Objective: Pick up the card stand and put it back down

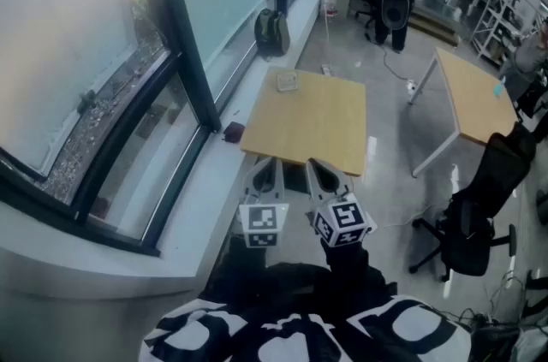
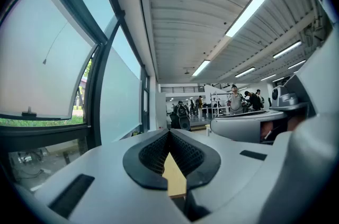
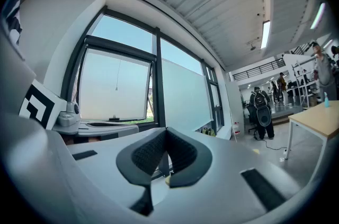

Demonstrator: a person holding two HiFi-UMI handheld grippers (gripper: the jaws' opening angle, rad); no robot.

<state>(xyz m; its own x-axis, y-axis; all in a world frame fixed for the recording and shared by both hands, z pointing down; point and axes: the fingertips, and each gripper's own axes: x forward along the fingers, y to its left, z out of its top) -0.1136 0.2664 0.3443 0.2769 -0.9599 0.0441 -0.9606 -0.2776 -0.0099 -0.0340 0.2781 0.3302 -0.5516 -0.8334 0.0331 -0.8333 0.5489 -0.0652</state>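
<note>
You're holding both claws level, side by side, just over the near edge of the table (image 1: 325,129). Left gripper (image 1: 266,169): jaws fully together, nothing between them. Right gripper (image 1: 323,172): pads meet at the tips, also empty. The card stand (image 1: 287,81) sits at the table's far left corner, well apart from both. A second table (image 1: 475,95) stands to the right, with a chair (image 1: 479,206) near it. The window (image 1: 77,52) runs along the left.

Support: square light-wood table (image 1: 312,129), standing on grey floor (image 1: 390,108) beside window wall | Load: one small card stand (image 1: 287,81), near table's far left corner
</note>
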